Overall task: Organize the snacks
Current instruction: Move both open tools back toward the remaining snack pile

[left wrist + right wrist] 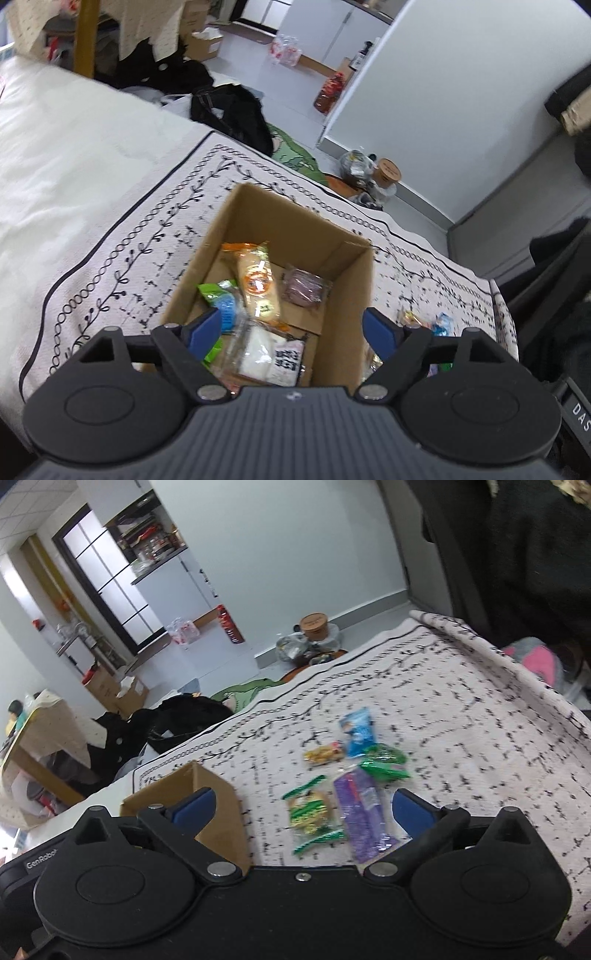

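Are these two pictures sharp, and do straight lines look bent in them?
Left wrist view: the cardboard box is fairly sharp, the wall edges bow from fisheye distortion. Right wrist view: the snack packets on the patterned cloth look slightly smeared, and the door frame curves.

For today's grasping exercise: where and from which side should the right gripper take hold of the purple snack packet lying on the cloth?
Grip the purple packet across its narrow width near mid-length, coming from above. It lies flat and long between the open right gripper fingers, so its long edges probably suit them; the green-trimmed packet crowds one side.
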Action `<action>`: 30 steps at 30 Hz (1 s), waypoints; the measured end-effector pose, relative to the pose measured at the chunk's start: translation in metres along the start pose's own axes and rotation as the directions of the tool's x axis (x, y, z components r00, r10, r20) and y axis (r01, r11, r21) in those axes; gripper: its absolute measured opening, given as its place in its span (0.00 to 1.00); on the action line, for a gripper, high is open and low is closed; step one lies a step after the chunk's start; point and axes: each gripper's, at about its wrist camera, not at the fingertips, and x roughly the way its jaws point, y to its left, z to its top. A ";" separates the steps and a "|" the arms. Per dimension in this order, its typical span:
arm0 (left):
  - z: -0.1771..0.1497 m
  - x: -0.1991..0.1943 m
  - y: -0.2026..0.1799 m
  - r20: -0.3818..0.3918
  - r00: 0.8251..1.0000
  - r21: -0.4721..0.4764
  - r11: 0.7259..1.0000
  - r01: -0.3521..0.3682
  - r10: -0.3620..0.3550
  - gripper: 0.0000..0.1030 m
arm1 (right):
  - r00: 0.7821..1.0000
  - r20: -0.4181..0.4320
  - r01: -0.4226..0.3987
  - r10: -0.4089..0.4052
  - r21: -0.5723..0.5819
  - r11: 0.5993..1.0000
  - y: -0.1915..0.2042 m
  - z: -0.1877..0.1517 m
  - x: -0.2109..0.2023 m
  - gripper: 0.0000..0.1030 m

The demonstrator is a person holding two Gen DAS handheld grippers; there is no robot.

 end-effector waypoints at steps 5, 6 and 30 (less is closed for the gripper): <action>-0.008 0.000 -0.020 -0.002 1.000 0.060 0.998 0.029 -0.029 0.80 | 1.000 -0.016 0.003 -0.003 0.007 1.000 -0.022 0.001 0.002 1.00; -0.010 0.000 -0.024 -0.003 0.999 0.071 0.997 0.034 -0.034 0.80 | 1.000 -0.017 0.005 -0.005 0.007 1.000 -0.025 0.002 0.003 1.00; -0.017 0.057 -0.135 -0.086 0.996 0.381 0.923 0.054 -0.023 0.68 | 0.993 -0.033 -0.106 0.112 0.150 0.983 -0.095 0.036 0.065 0.82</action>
